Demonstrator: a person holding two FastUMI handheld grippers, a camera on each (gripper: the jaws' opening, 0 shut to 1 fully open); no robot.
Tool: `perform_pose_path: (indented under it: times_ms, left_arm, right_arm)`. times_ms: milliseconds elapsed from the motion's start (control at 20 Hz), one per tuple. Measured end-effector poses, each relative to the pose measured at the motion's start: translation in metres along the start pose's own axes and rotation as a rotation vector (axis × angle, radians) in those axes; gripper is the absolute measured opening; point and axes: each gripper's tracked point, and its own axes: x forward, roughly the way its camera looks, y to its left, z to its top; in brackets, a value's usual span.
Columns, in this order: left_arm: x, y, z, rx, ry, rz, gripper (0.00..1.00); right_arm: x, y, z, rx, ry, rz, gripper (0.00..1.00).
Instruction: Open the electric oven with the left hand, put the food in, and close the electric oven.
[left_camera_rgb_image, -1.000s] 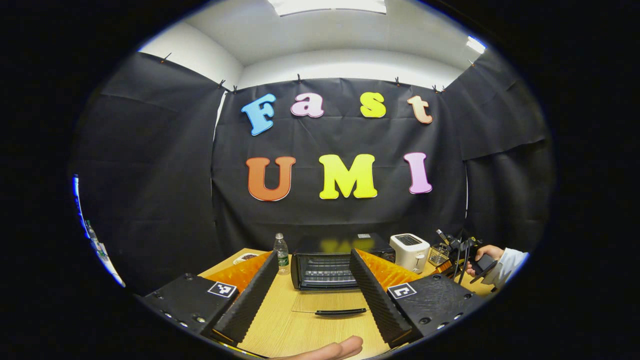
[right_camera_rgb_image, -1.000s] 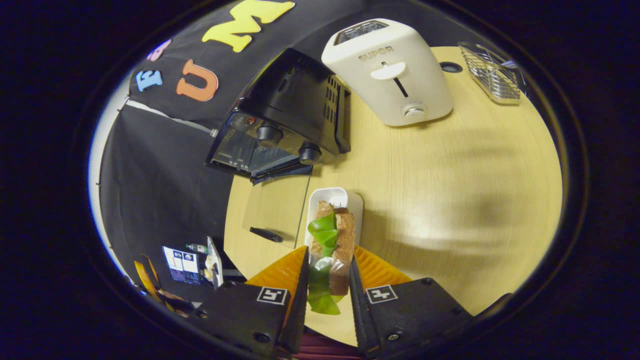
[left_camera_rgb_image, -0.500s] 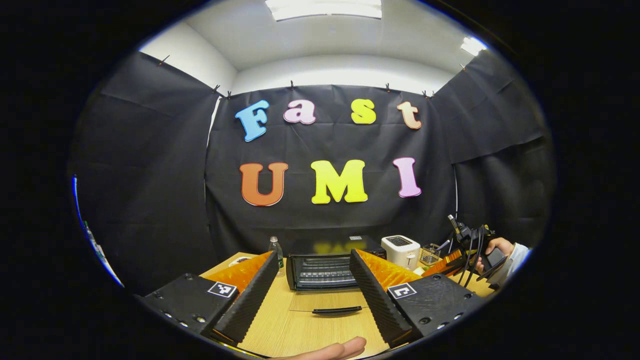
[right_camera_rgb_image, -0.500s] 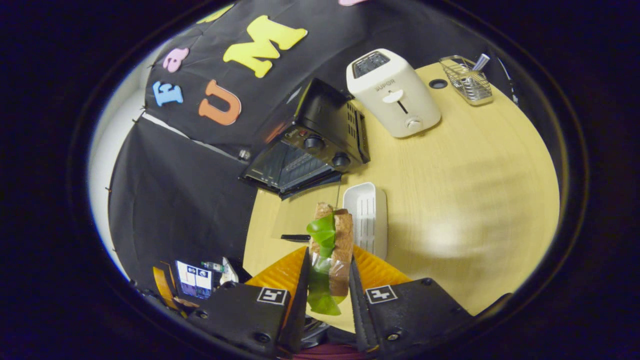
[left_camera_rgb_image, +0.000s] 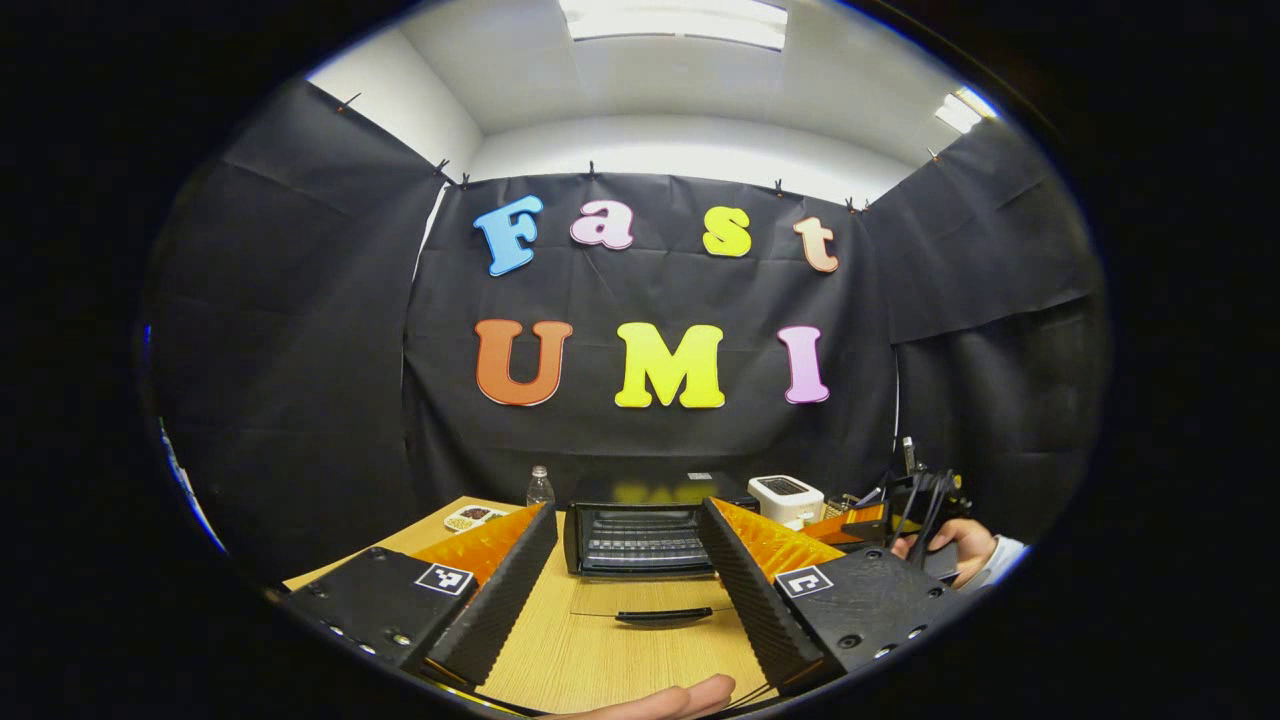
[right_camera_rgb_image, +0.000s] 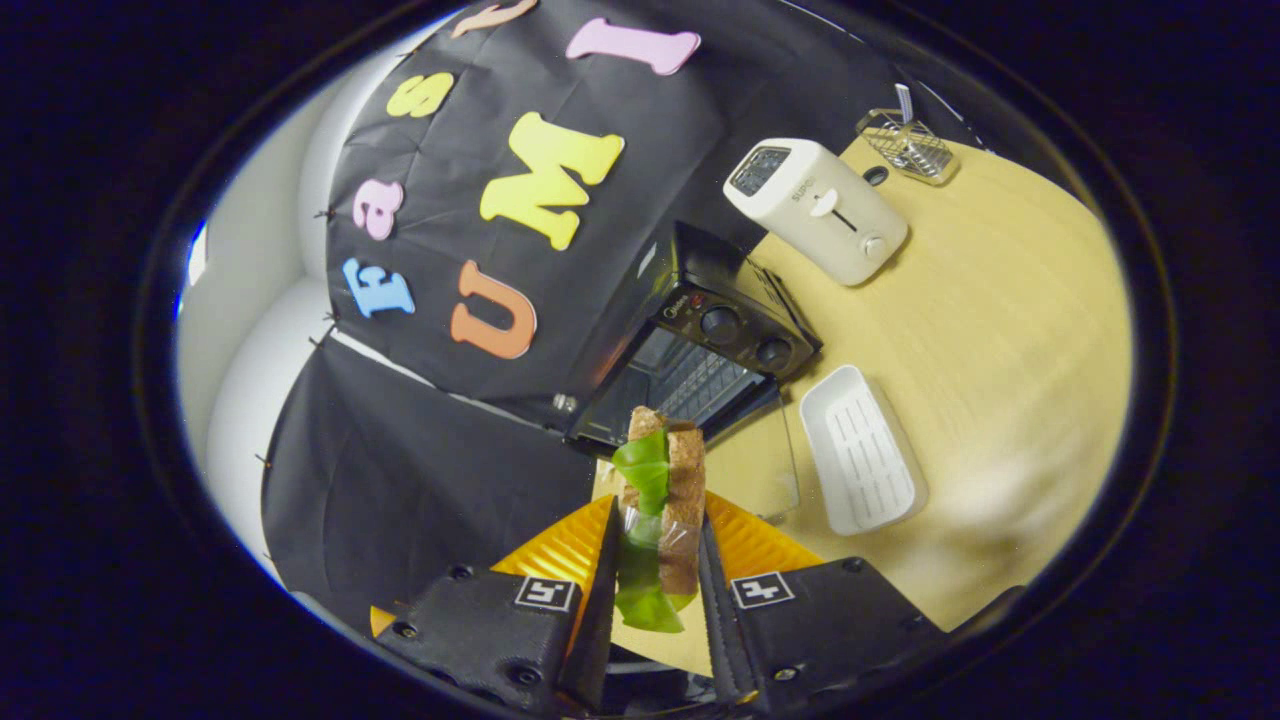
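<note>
The black electric oven (left_camera_rgb_image: 640, 538) stands at the back of the wooden table, its glass door (left_camera_rgb_image: 650, 600) folded down flat and the rack inside showing. My left gripper (left_camera_rgb_image: 627, 510) is open and empty, held back from the door, with the oven between its fingers. My right gripper (right_camera_rgb_image: 657, 515) is shut on a sandwich (right_camera_rgb_image: 665, 470) of brown bread and green lettuce, held in the air in front of the oven (right_camera_rgb_image: 715, 335) and its lowered door (right_camera_rgb_image: 765, 455). The right gripper and the hand holding it (left_camera_rgb_image: 945, 545) also appear at the right edge of the left gripper view.
An empty white tray (right_camera_rgb_image: 862, 450) lies right of the oven door. A white toaster (right_camera_rgb_image: 818, 205) and a wire basket (right_camera_rgb_image: 905, 145) stand farther right. A water bottle (left_camera_rgb_image: 540, 487) and a small plate (left_camera_rgb_image: 470, 517) are left of the oven. A fingertip (left_camera_rgb_image: 665, 698) shows at the bottom.
The right gripper lifted the sandwich off the white tray and swung it left, toward the open oven front. The left gripper drew back a little from the oven.
</note>
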Motion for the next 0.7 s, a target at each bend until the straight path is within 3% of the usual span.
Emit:
perform_pose_path:
  times_ms: [300,450,700]
  left_arm:
    - [-0.006,0.021,-0.008,-0.012,0.012,0.014,0.94]
    - [-0.008,0.034,-0.012,-0.006,0.019,0.038,0.94]
    - [-0.002,0.054,-0.023,0.006,0.058,0.071,0.94]
  right_arm:
    - [0.073,0.024,-0.034,0.107,-0.105,0.044,0.43]
    - [0.114,0.025,-0.037,0.149,-0.209,0.030,0.43]
    - [0.181,0.028,-0.043,0.199,-0.287,0.021,0.43]
